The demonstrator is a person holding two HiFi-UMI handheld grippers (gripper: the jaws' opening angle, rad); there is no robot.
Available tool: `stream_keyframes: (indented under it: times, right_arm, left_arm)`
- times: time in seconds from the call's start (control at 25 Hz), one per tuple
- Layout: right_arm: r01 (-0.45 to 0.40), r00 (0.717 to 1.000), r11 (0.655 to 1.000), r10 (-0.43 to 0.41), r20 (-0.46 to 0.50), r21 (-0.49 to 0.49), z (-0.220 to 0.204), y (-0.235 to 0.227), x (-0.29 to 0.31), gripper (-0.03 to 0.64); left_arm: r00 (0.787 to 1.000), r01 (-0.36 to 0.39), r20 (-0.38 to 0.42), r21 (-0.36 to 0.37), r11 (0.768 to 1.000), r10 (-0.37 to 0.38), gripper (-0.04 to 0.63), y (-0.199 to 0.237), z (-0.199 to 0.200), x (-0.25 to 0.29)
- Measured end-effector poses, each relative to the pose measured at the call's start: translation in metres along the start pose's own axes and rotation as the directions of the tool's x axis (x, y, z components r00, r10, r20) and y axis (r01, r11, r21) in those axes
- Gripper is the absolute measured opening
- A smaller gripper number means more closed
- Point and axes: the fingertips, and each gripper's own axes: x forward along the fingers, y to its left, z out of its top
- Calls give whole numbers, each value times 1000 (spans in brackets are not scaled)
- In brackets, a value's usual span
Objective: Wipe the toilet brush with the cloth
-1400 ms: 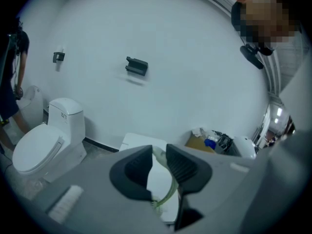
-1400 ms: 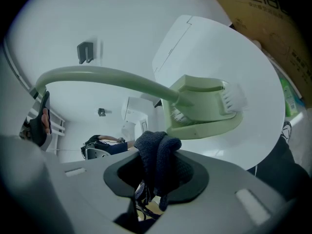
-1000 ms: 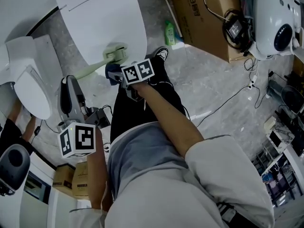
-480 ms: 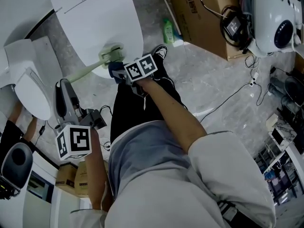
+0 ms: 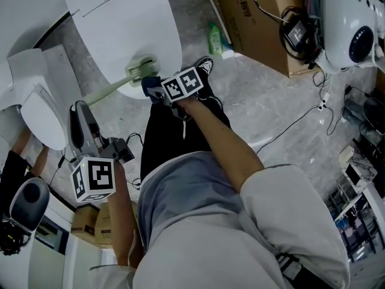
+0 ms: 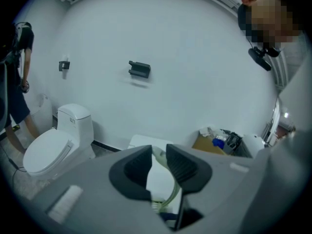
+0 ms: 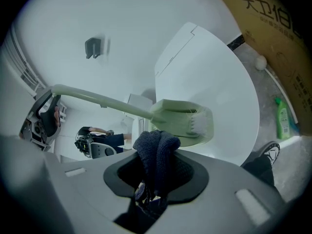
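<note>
A pale green toilet brush is held over the white toilet lid, its head up and its handle slanting down to the left. My left gripper is shut on the handle's end; the green handle shows between its jaws. My right gripper is shut on a dark blue cloth. The bunched cloth sits just under the brush head, touching or nearly touching its lower edge. The handle runs off to the left.
A second white toilet stands at the left. A cardboard box, a green bottle and a white machine with cables lie to the right. My own legs and shoe are below the brush. A person stands at the far left.
My right gripper with the cloth has shifted slightly right and up along the lower edge of the brush head. The left gripper still holds the handle in much the same place.
</note>
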Motion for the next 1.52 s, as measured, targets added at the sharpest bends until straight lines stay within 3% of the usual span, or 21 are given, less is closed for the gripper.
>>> stream_keyframes:
  times: [0.48,0.88,1.12,1.52]
  right_arm:
    - [119,991,982,-126,-42,-147,-1,-8,-2,101]
    - [168,983,975,-176,-44,-145,-1,-19,-4,101]
    - [261,960,942,-277,-49,-211,2,-35,-3,101]
    - [287,957,950,-290,-3,-119,25,-43,6,103]
  left_arm:
    - [1000,-7,2,6,1000,7,0,0,0,-1]
    - [1000,-9,7,7,1000,9,0,0,0,-1]
    - [1000,-10,6,8,1000,10,0,0,0,-1]
    - [1000,-13,-4,9,1000,13,0,1,-3,-2]
